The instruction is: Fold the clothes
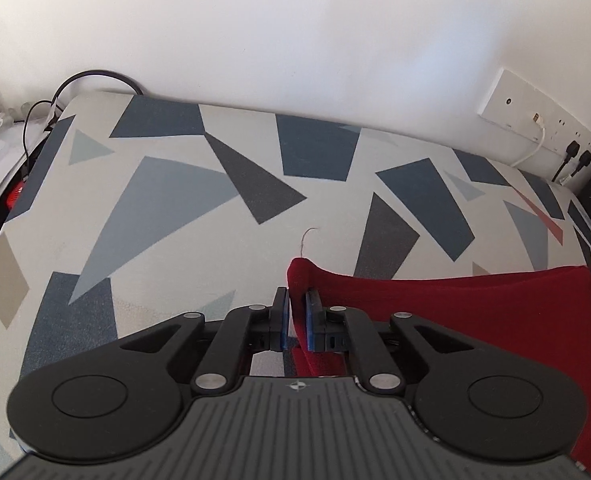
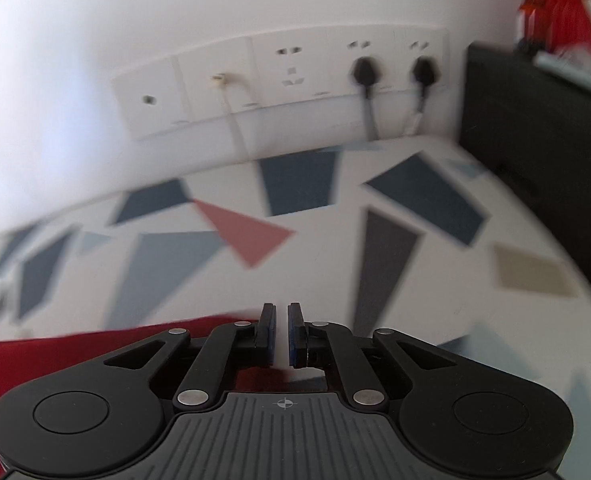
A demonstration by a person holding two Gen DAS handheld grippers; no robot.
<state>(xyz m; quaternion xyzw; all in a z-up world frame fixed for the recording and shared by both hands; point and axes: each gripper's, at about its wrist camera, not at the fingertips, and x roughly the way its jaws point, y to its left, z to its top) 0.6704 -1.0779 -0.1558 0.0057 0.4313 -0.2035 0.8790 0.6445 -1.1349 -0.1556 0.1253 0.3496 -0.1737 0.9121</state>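
Left gripper (image 1: pixel 296 316) pinches a corner of the red garment (image 1: pixel 455 312) between its blue pads (image 1: pixel 310 320), the jaws narrow with the cloth standing up in a small peak just past the fingertips. A loose thread (image 1: pixel 306 240) curls up from that peak. From the pinch the red fabric stretches away to the right as a taut, sagging edge, lifted a little off the patterned table cover (image 1: pixel 175 200), with the bulk of it hanging lower toward the near right.

Right gripper (image 2: pixel 281 334) is at the other end of the same cloth. Its jaws are nearly together, with a thin slit of light between the pads; red fabric lies under and to the left of its fingers, but the view is blurred and I cannot tell whether any of it is actually caught.

Beyond both, the table runs to a white wall carrying a socket panel (image 2: pixel 279 80) with two black plugs and a white cable.

To my eye the step in hand is taking the garment by two corners to spread it. Doing that well likely means confirming the right-hand grip before pulling, keeping both corners at a matching height, and drawing the edge straight without tugging so hard that the thin left-hand pinch slips off. The open middle of the cover looks like the place to lay it.
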